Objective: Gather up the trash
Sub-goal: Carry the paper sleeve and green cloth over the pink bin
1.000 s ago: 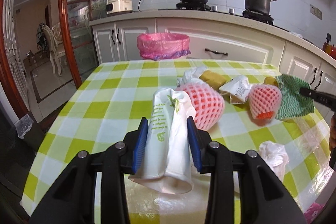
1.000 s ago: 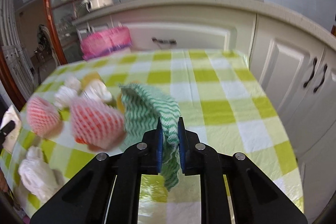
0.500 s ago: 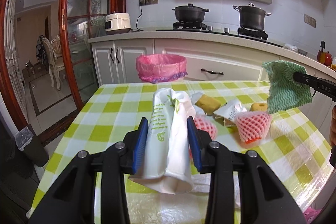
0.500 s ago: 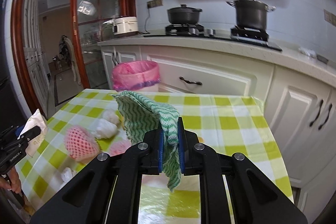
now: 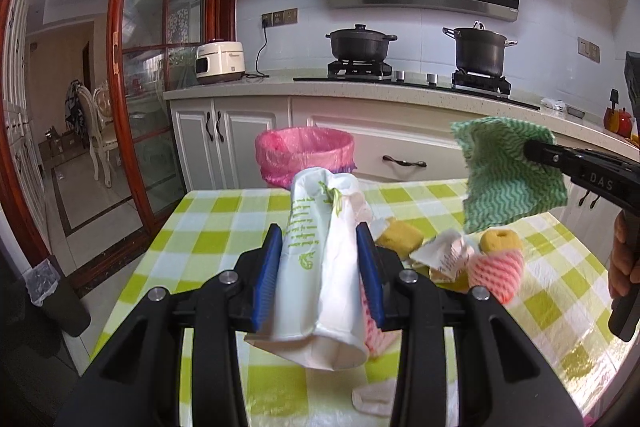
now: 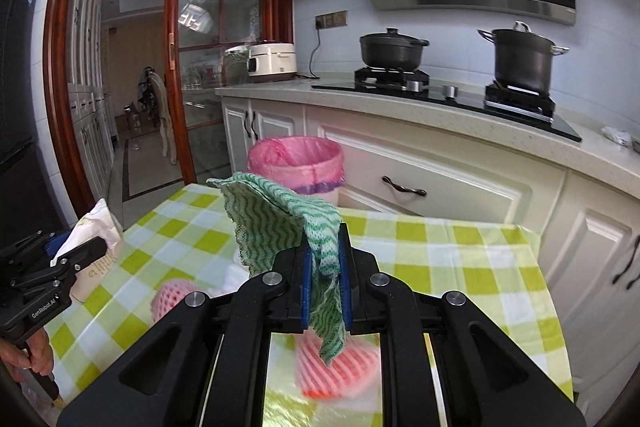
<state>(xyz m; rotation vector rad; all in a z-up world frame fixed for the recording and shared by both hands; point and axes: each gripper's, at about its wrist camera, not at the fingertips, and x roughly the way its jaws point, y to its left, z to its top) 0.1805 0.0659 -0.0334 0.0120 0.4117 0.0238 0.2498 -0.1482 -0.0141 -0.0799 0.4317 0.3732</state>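
The white paper cup, crumpled and printed with green lettering, lies on its side between the blue pads of the left gripper, which pinch it above the checked table. The right gripper is clamped tight on a green wavy-striped cloth, hanging in the air. The left view alone shows a yellow sponge and a crumpled wrapper on the table; both show the pink-lined bin beyond it.
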